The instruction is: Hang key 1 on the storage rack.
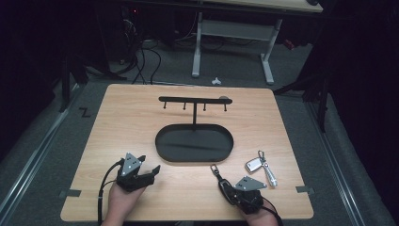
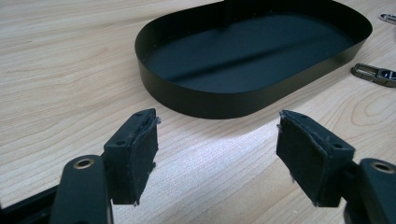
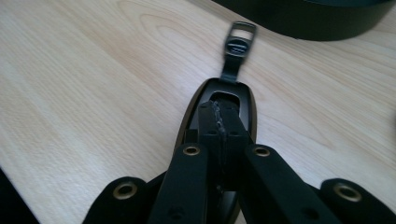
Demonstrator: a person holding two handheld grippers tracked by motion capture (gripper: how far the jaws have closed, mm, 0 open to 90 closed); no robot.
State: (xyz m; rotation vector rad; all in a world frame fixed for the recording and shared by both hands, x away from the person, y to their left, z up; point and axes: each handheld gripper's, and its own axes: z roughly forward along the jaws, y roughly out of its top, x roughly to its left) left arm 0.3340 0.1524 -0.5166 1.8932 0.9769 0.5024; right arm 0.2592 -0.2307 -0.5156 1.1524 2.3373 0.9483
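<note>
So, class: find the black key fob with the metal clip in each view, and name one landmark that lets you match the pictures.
High view: the black key fob lies low and right of centre, at the right gripper.
Left gripper view: its metal clip pokes in at the right edge.
Right gripper view: centre, under the closed jaws, clip pointing up.
Shared landmark: the black oval tray, just beyond the fob.

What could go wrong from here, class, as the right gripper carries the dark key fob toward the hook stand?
1. The right gripper pinches the dark key fob near one end, so it may swing or slip.
2. Its clasp is small and could miss the thin hooks.
3. The black tray lies below the hooks, so the fob might knock its rim.
</note>
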